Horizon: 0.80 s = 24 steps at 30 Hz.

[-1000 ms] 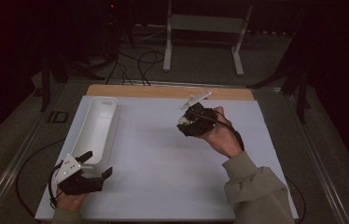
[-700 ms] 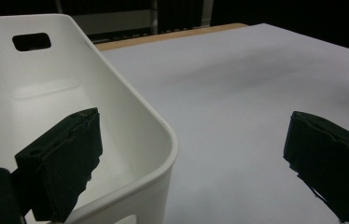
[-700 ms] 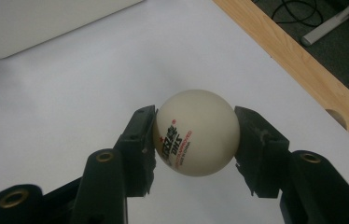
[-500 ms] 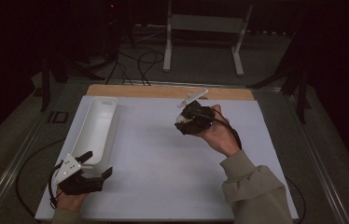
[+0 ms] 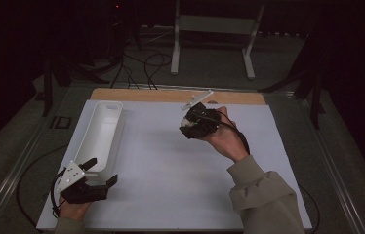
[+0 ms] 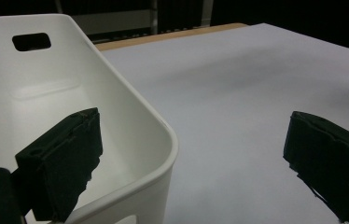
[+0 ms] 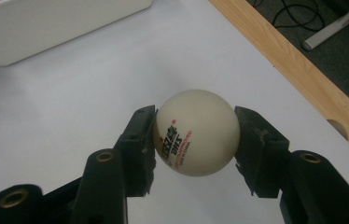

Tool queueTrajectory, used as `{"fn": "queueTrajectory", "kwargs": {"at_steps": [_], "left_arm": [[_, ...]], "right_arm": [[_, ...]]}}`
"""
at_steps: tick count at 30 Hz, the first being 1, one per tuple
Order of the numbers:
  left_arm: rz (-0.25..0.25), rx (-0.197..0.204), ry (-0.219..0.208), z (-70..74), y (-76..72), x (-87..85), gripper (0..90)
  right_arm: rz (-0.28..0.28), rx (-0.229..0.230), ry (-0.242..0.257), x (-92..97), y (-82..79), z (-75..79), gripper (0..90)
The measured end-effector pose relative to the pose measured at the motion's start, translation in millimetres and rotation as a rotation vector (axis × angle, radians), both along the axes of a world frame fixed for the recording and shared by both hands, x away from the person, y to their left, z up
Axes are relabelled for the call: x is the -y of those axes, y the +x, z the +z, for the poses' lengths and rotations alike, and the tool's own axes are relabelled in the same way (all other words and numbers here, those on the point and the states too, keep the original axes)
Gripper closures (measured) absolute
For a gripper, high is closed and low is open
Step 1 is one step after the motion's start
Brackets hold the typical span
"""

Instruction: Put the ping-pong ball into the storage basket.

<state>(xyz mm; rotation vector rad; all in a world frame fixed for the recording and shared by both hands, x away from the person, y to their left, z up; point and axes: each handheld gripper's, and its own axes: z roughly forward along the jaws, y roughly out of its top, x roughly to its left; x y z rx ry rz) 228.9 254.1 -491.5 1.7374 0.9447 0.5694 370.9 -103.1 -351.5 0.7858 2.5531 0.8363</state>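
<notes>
A cream table-tennis ball (image 7: pixel 196 132) with red and black print sits clamped between the two black jaws of my right gripper (image 7: pixel 195 135), held above the white table sheet. From above, the right gripper (image 5: pixel 189 127) hangs over the far middle of the table, and the ball (image 5: pixel 185 122) peeks out at its tip. A long white bin (image 5: pixel 100 134) lies along the left side. My left gripper (image 5: pixel 103 171) rests at the near left with its jaws wide apart, one black pad (image 6: pixel 63 161) inside the near corner of the bin (image 6: pixel 130 100) and the other outside it.
A wooden strip (image 5: pixel 171 95) borders the far edge of the white sheet (image 5: pixel 171 170). Beyond it, a white stand (image 5: pixel 214 34) and cables (image 5: pixel 141 63) lie on the dark floor. The wooden edge (image 7: pixel 298 65) runs close to the right of the held ball.
The right gripper with the ball has drifted slightly left and toward the person. The left gripper has stayed where it was.
</notes>
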Motion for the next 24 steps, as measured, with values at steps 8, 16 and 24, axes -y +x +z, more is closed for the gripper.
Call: {"fn": "queueTrajectory", "kwargs": {"at_steps": [8,16,24], "left_arm": [[0.000,0.000,0.002,0.0,0.0,0.0,5.2],[0.000,0.000,0.001,0.0,0.1,-0.1,5.3],[-0.001,0.000,0.001,0.0,0.1,-0.2,5.4]], "right_arm": [[0.002,-0.006,0.003,-3.6,2.2,0.0,50.0],[0.004,0.000,0.007,-9.5,4.0,0.6,50.0],[0.011,0.005,0.011,-13.5,5.2,3.2,50.0]]}}
